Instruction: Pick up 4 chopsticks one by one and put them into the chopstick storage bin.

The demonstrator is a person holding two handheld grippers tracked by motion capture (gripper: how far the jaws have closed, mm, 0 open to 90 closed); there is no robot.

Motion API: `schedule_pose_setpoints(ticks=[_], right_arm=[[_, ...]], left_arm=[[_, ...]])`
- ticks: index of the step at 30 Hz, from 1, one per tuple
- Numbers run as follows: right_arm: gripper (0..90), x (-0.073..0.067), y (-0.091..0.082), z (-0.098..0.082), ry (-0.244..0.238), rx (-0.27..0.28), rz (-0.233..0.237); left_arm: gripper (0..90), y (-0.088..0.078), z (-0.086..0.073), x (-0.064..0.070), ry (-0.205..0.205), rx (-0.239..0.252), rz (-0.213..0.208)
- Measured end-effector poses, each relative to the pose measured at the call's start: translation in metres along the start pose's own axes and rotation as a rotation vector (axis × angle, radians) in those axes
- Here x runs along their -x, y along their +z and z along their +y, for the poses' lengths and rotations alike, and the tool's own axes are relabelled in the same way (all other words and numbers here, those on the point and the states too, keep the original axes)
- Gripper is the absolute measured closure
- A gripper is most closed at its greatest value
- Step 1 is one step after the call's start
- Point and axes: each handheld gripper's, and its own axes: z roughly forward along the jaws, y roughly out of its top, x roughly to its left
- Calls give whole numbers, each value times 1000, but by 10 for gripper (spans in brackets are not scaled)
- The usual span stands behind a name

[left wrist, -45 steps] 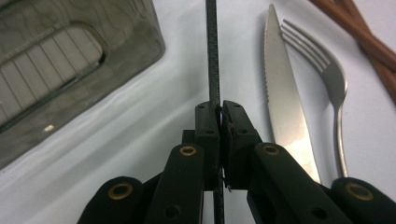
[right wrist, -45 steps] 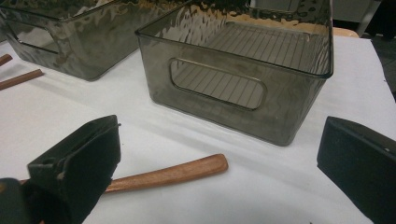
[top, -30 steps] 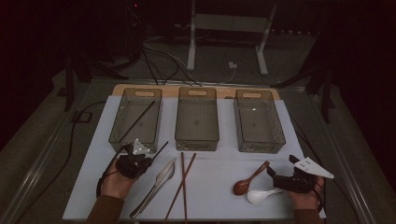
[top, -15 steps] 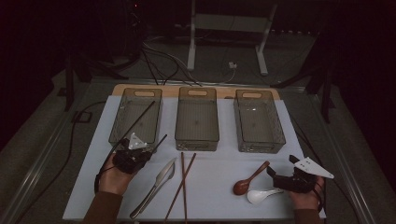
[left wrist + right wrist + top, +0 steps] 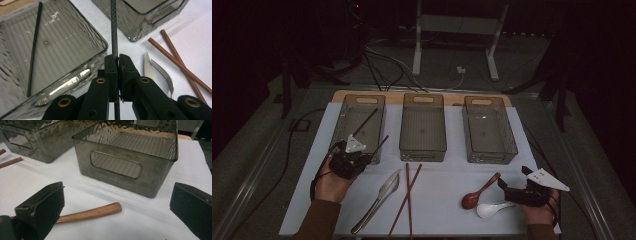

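Note:
My left gripper (image 5: 362, 157) hangs at the near edge of the left bin (image 5: 343, 131), shut on a thin black chopstick (image 5: 381, 142) that points up and right. In the left gripper view the jaws (image 5: 117, 62) pinch that chopstick (image 5: 114, 30) beside the bin's corner (image 5: 104, 47). A second black chopstick (image 5: 35, 45) lies aslant inside the bin (image 5: 364, 122). My right gripper (image 5: 507, 192) rests at the near right with its jaws wide open beside a wooden spoon (image 5: 479, 192) and a white spoon (image 5: 492, 209). The spoon's handle (image 5: 92, 213) lies between the open jaws (image 5: 117, 220), untouched.
The middle bin (image 5: 423, 149) and the right bin (image 5: 512, 145) stand in a row on the white mat (image 5: 447, 175). A knife and a fork (image 5: 379, 200) lie together at the near left. Two brown chopsticks (image 5: 407, 200) cross beside them.
My left gripper has lifted with the black chopstick and moved away from the person toward the left bin's near edge. The right gripper has kept still.

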Motion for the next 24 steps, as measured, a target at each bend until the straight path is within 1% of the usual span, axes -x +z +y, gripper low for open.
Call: schedule_pose_setpoints(ticks=[10, 16, 24], right_arm=[[0, 0, 0, 0, 1, 1, 0], [0, 0, 0, 0, 1, 0, 0], [0, 0, 0, 0, 2, 0, 1]], left_arm=[[877, -5, 14, -12, -14, 23, 20], [877, -5, 23, -19, -13, 27, 34], [877, -1, 27, -31, -36, 30, 48]])
